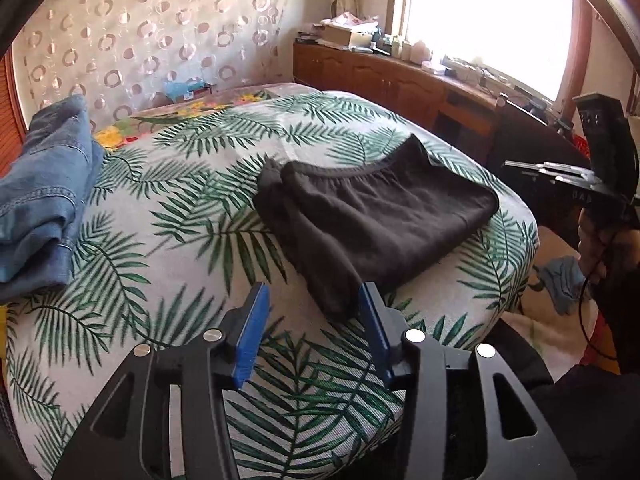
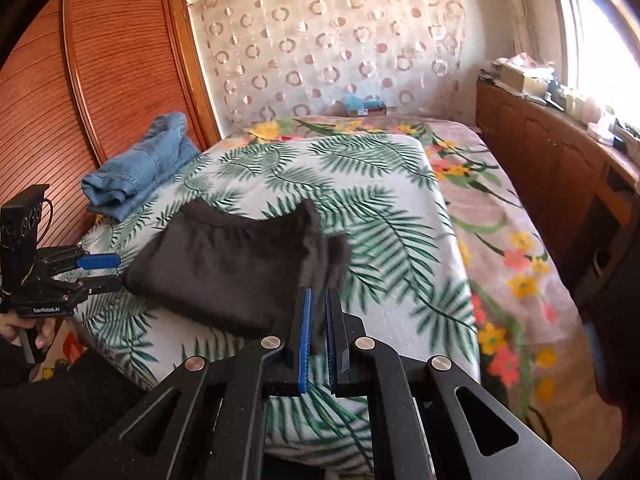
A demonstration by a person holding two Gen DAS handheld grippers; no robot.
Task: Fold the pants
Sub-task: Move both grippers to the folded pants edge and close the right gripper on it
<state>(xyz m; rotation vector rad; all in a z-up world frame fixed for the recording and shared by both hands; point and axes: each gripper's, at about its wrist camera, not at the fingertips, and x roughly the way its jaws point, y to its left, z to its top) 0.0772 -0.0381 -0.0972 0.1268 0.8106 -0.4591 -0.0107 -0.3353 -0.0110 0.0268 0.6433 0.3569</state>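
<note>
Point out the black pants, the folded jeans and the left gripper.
black pants (image 1: 372, 216): left wrist view, middle of the folded fabric.
folded jeans (image 2: 140, 168): right wrist view, top layer of the denim pile.
left gripper (image 1: 314, 304): left wrist view, midway between its blue fingertips.

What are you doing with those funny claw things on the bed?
A person is folding clothes with a gripper in each hand. The black pants lie folded on the leafy bedspread. The left gripper is open, with nothing pinched in it. The right gripper is shut, with what looks like a bit of the black cloth between its pads. A pair of blue jeans sits folded at the far side of the bed, next to the wooden wardrobe.
</note>
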